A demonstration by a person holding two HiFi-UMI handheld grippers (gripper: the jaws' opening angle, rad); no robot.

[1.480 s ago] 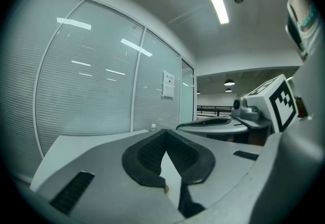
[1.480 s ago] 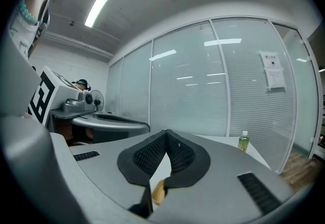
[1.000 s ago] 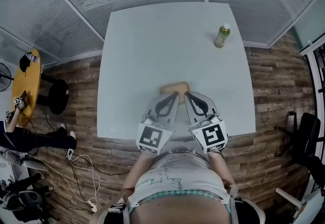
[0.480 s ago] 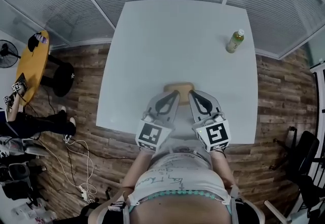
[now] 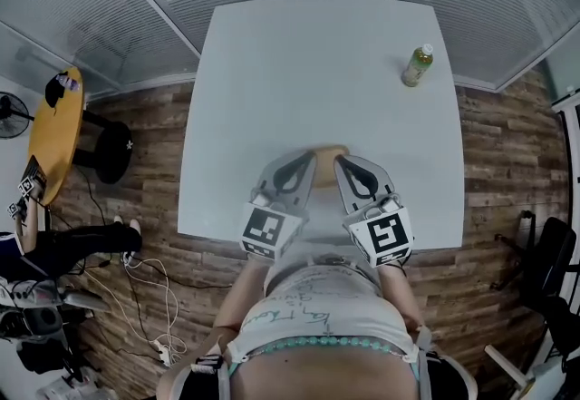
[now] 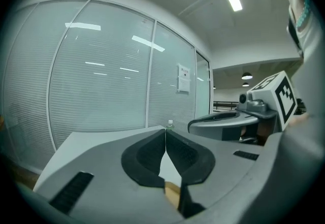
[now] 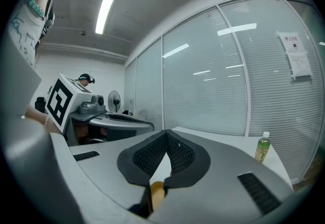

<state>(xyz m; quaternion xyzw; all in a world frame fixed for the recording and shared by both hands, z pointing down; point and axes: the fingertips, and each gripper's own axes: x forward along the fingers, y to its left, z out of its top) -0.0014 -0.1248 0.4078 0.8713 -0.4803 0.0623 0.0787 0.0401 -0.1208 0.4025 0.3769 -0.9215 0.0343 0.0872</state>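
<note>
The left tool [image 5: 306, 159] and the right tool [image 5: 341, 160] sit side by side low in the middle of the head view, each angled inward so that their tips come close together over the near part of the white desk [image 5: 299, 53]. In the left gripper view the left tool [image 6: 165, 132] has its two dark pads pressed together at the tip with nothing caught between them. The right gripper view shows the same for the right tool [image 7: 166, 133]: jaws closed and empty. A tan piece [image 5: 328, 151] lies flat on the desk right at the two tips, partly covered by them from above. Each tool's own camera sees a sliver of it low in the frame, through the gap behind the pads [image 6: 172, 195] [image 7: 157, 190], so the tools seem to hang just over it rather than clamp it. The inward slant looks like the natural result of one person, standing at the desk's near edge, bringing both hands to a single small thing. A green bottle [image 5: 417, 65] stands upright toward the upper right of the desk, well apart from the tools and out of their way.
</note>
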